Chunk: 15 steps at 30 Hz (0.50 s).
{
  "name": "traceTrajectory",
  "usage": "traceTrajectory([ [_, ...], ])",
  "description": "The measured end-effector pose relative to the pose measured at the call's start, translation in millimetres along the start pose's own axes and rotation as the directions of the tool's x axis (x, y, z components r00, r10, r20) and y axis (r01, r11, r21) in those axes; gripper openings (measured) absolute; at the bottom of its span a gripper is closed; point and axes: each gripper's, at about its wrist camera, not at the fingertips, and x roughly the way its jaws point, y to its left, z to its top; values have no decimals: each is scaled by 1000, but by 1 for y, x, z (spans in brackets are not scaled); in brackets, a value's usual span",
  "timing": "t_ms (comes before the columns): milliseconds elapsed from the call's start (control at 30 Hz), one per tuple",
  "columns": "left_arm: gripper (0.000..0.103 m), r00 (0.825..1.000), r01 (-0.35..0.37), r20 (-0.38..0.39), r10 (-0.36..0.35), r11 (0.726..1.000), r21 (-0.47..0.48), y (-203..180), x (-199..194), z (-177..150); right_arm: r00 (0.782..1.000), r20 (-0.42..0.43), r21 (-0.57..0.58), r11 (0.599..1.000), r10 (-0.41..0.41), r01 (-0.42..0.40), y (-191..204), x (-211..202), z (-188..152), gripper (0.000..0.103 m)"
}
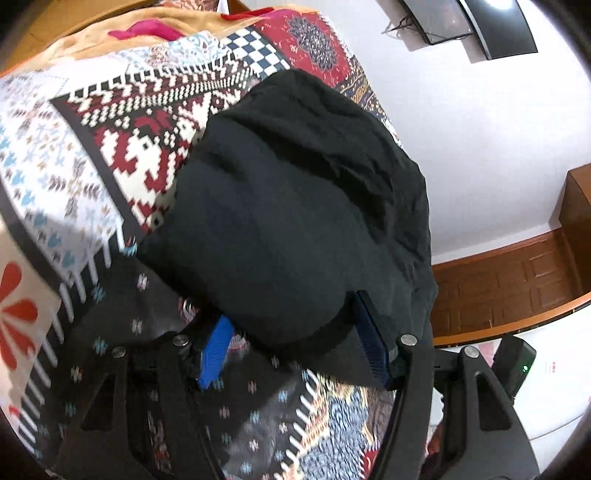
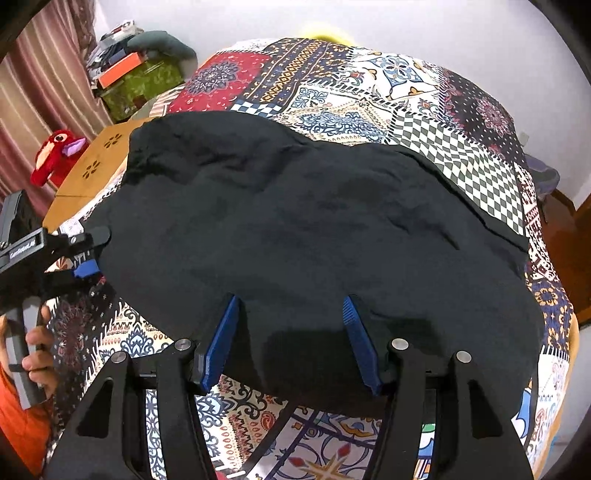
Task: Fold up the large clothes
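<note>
A large black garment (image 2: 295, 229) lies spread flat on a patterned bedspread (image 2: 332, 99); it also fills the left wrist view (image 1: 295, 206). My left gripper (image 1: 291, 317) is open, its blue fingers (image 1: 216, 347) on either side of the garment's near edge. In the right wrist view the left gripper (image 2: 88, 254) sits at the garment's left edge. My right gripper (image 2: 290, 306) is open, its blue fingers (image 2: 221, 339) straddling the garment's near hem, with cloth lying between them.
The patterned bedspread (image 1: 74, 147) covers the bed. A wooden table (image 2: 96, 162) and a red plush toy (image 2: 55, 155) stand to the left, with boxes (image 2: 125, 74) behind. A white wall, a wooden panel (image 1: 509, 288) and dark screens (image 1: 480, 26) are on the right.
</note>
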Motion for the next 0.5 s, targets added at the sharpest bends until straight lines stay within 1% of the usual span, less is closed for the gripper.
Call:
traceTrajectory([
  [200, 64, 994, -91, 70, 88, 995, 44, -8, 21, 12, 1000, -1, 7, 1000, 17, -17, -1, 3, -1, 55],
  [300, 64, 989, -123, 86, 118, 991, 57, -9, 31, 19, 1000, 0, 7, 1000, 11, -11, 0, 3, -1, 55],
  [333, 62, 988, -134, 87, 129, 990, 52, -11, 33, 21, 1000, 0, 9, 1000, 9, -9, 0, 3, -1, 55],
  [367, 56, 987, -140, 91, 135, 989, 46, -10, 35, 24, 1000, 0, 14, 1000, 9, -9, 0, 3, 0, 55],
  [400, 53, 986, -144, 92, 139, 989, 40, -10, 35, 25, 1000, 1, 18, 1000, 11, -11, -1, 2, 1, 55],
  [467, 41, 985, -139, 102, 136, 990, 21, -10, 31, 24, 1000, 2, 36, 999, 17, -17, -2, 1, 2, 55],
  [500, 38, 984, -142, 112, 139, 990, 20, -12, 27, 22, 1000, 1, 45, 999, 19, -19, -3, 0, 2, 55],
])
